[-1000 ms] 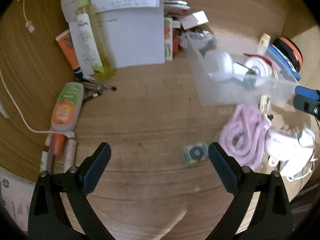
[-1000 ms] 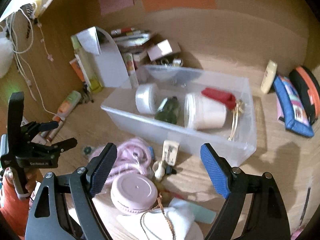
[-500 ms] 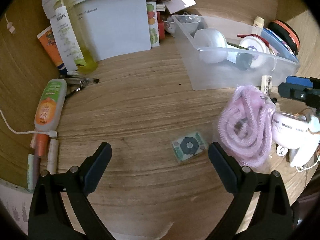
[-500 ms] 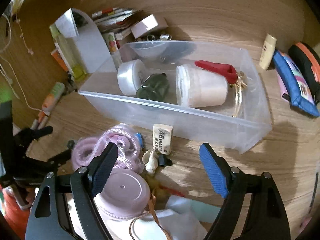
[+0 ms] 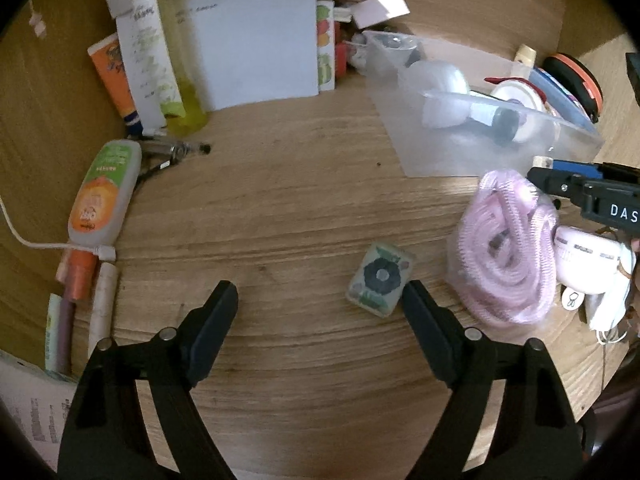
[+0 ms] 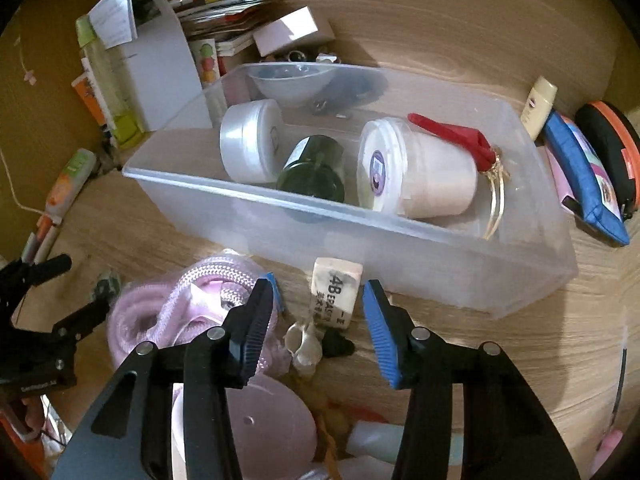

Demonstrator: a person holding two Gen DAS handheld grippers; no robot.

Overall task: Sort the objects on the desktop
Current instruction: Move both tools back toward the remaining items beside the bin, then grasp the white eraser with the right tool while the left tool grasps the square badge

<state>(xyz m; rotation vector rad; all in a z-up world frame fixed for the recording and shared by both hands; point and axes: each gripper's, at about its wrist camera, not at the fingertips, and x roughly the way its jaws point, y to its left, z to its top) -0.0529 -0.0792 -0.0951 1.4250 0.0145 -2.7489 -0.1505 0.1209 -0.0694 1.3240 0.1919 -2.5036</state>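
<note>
A small green packet [image 5: 380, 278] with a dark flower lies flat on the wooden desk [image 5: 280, 208]. My left gripper [image 5: 320, 312] hangs over it, jaws closing, the packet just inside the right finger and untouched. In the right wrist view a white eraser [image 6: 334, 292] lies in front of the clear plastic bin [image 6: 420, 268]. My right gripper [image 6: 318, 326] straddles it with blue pads [image 6: 380, 332], jaws closing, with a gap on each side. A small shell-like piece [image 6: 304, 342] and a black clip [image 6: 338, 346] also lie between the fingers.
The bin holds a white jar [image 6: 248, 146], a dark bottle [image 6: 314, 172], a white tub [image 6: 420, 168] and a red clip [image 6: 452, 136]. A pink rope coil [image 5: 504, 252] lies left of the eraser. Tubes [image 5: 104, 196] and papers [image 5: 248, 40] crowd the left; a blue pouch [image 6: 584, 184] lies right.
Both grippers have sunk closer to the desk. The right jaws have narrowed a lot around the eraser. The left jaws have narrowed slightly, and the green packet now sits by the right finger.
</note>
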